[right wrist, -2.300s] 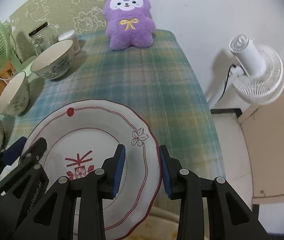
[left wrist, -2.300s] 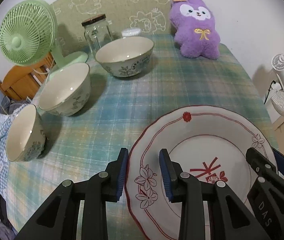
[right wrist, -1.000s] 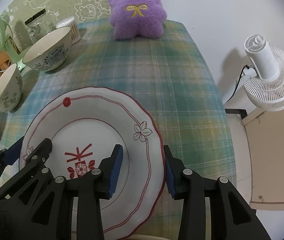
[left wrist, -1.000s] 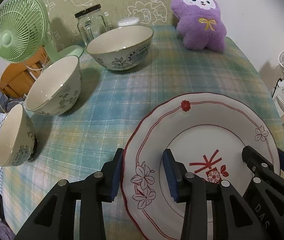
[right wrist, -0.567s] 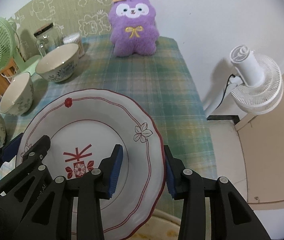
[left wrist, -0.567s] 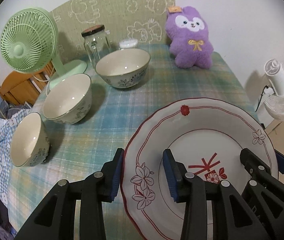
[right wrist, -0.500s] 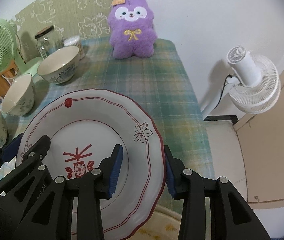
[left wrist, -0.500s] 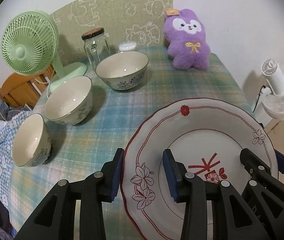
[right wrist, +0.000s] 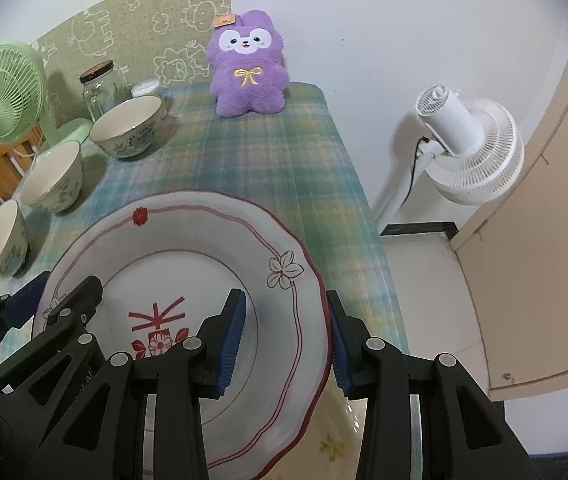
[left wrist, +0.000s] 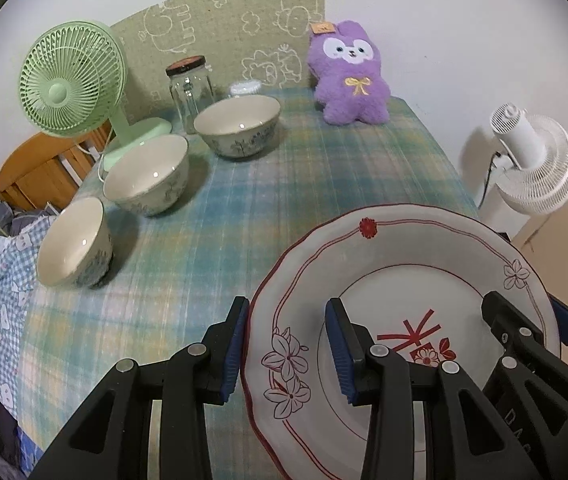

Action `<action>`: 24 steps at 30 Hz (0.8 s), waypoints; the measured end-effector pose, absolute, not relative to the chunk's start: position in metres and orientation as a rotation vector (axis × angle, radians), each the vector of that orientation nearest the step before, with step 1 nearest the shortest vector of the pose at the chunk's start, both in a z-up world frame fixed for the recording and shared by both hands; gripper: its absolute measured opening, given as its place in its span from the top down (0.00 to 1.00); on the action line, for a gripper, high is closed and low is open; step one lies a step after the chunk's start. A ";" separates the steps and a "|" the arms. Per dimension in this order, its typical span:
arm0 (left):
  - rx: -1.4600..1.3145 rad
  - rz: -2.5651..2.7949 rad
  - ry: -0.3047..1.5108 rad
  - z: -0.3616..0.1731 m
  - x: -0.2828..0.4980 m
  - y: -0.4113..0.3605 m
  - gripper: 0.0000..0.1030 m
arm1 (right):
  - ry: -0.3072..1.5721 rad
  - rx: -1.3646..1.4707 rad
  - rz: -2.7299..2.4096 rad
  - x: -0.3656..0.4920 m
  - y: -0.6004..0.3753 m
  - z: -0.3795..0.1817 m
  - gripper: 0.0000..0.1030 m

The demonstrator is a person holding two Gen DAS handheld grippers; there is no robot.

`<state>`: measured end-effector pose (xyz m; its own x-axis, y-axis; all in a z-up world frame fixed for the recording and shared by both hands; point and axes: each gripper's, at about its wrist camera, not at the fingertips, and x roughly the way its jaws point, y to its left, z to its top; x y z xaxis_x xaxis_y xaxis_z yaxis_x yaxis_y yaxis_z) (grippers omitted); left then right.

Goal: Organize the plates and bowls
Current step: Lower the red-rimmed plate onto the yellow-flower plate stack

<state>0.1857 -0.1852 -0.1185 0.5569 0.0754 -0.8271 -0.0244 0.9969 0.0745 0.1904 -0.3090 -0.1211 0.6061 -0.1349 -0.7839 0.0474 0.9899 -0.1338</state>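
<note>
Both my left gripper (left wrist: 286,344) and right gripper (right wrist: 286,338) clamp opposite rims of the plate (right wrist: 203,248), held above the table's near edge—keep it level, move hands together.

We look from two wrist cameras, each just behind its tool and aimed forward and downward along the fingers. The left view sits close over the plate's (left wrist: 412,256) left rim and faces across the bench (left wrist: 324,184) toward the back wall; the right view sits close over the same plate's (right wrist: 187,240) right rim, angled the same way. Both share the plate, the three bowls, the purple plush (left wrist: 350,76) (right wrist: 248,66), both fans, and each other's tool.
</note>
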 end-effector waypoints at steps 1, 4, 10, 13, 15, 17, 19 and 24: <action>0.057 0.053 0.985 -0.120 0.182 -0.186 0.62 | 0.914 -0.099 -0.113 0.185 -0.310 -0.122 0.59; 0.053 0.041 1.006 -0.128 0.170 -0.189 0.62 | 0.912 -0.114 -0.123 0.172 -0.313 -0.126 0.59; 0.072 0.016 1.039 -0.141 0.153 -0.197 0.62 | 0.946 -0.104 -0.146 0.154 -0.321 -0.142 0.59; 0.086 0.008 1.033 -0.143 0.147 -0.200 0.62 | 0.953 -0.093 -0.153 0.146 -0.324 -0.147 0.59; 0.086 0.002 1.033 -0.143 0.144 -0.201 0.62 | 0.951 -0.089 -0.159 0.143 -0.326 -0.148 0.59; 0.089 -0.006 1.037 -0.144 0.141 -0.202 0.62 | 0.948 -0.091 -0.166 0.139 -0.327 -0.148 0.59; 0.098 -0.014 1.040 -0.146 0.138 -0.205 0.62 | 0.950 -0.094 -0.170 0.136 -0.329 -0.150 0.59; 0.107 -0.031 1.069 -0.155 0.131 -0.211 0.63 | 0.968 -0.081 -0.184 0.130 -0.337 -0.157 0.59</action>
